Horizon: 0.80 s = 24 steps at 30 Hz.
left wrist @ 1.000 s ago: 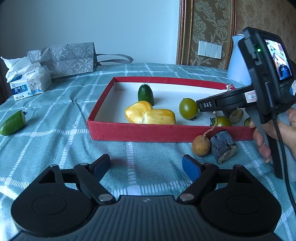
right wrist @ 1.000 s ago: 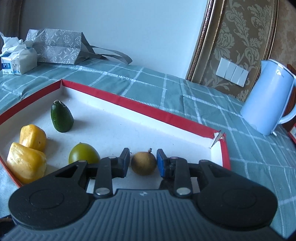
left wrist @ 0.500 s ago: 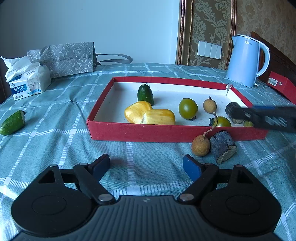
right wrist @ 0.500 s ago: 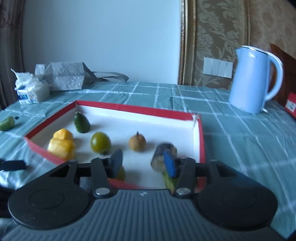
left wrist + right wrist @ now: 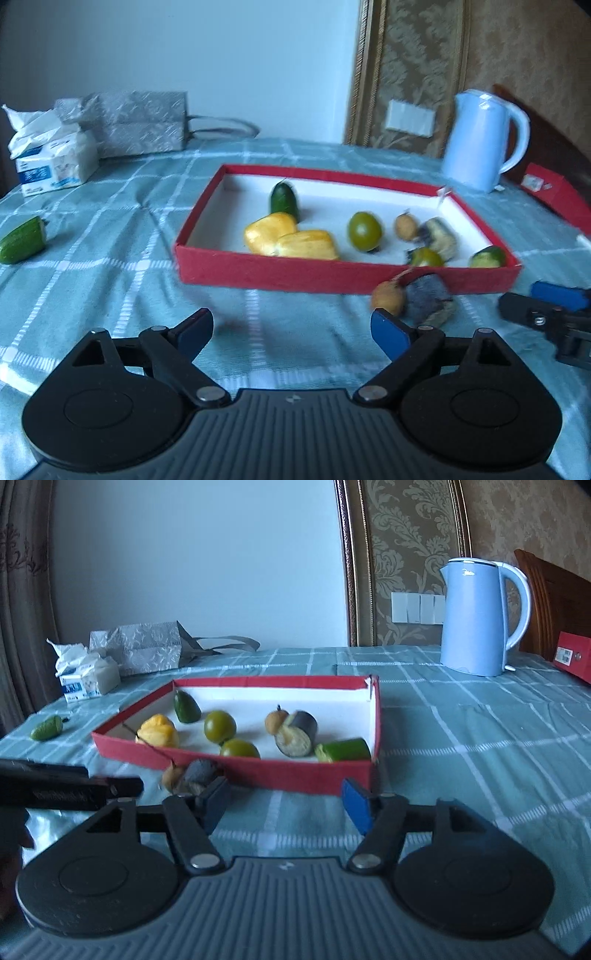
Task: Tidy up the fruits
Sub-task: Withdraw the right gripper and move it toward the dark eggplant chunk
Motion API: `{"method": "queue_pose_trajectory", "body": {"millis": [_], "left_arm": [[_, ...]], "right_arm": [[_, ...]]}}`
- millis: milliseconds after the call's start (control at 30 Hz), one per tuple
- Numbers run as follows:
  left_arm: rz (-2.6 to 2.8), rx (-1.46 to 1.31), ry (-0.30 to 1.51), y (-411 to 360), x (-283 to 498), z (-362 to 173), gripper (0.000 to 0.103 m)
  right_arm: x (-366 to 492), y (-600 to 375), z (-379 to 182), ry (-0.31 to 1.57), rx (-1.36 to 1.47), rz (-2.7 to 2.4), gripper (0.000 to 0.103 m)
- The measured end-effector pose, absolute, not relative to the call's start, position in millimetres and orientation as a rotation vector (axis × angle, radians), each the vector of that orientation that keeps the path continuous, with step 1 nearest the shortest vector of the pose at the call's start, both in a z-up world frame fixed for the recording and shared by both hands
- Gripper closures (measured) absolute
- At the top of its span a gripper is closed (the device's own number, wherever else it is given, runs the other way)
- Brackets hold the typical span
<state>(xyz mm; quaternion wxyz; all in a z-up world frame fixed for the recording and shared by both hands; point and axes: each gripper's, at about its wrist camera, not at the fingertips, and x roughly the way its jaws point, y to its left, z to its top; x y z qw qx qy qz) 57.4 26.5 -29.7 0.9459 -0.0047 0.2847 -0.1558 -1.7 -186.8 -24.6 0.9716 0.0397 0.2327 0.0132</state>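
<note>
Checked bench (image 5: 461,738): right tool (image 5: 286,803) backed out of red tray (image 5: 295,771), jaws just opened, empty (longan (image 5: 275,720) delivered); left tool (image 5: 291,330) wide open, empty.

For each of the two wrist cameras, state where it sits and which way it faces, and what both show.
Left wrist: sits on the left gripper, low over the tablecloth, facing the long front wall of the red box; its own open fingers show, and the right gripper at the right edge.
Right wrist: sits on the right gripper, facing the box's near right corner; its own open fingers show, and the left gripper at the left.
Shared: the box, the blue kettle, the tissue pack.
</note>
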Motion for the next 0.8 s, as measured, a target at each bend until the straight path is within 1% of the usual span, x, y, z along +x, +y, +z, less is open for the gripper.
{"method": "queue_pose_trajectory", "body": {"millis": [267, 300, 367, 700, 767, 800], "left_arm": [[-0.401, -0.070, 0.578, 21.1, 59.5, -26.7, 0.010], [-0.409, -0.085, 0.591, 20.7, 63.3, -27.3, 0.010], [-0.410, -0.098, 0.616, 17.9, 69.3, -29.1, 0.010], [-0.329, 0.013, 0.637, -7.8, 76.8, -33.5, 0.010], [-0.329, 0.018, 0.640, -11.5, 78.8, -33.9, 0.010], [-0.330, 0.024, 0.641, -13.3, 79.2, -33.6, 0.010]], "right_arm": [[1.3, -204.3, -29.2, 0.496, 0.190, 0.043, 0.037], [2.2, -205.5, -29.8, 0.501, 0.198, 0.047, 0.033], [3.1, -206.3, -30.7, 0.508, 0.204, 0.040, 0.032], [8.4, -205.4, -32.8, 0.540, 0.206, 0.034, 0.031], [9.1, -205.7, -33.7, 0.547, 0.207, 0.038, 0.027], [9.6, -205.4, -34.0, 0.550, 0.206, 0.038, 0.027]]}}
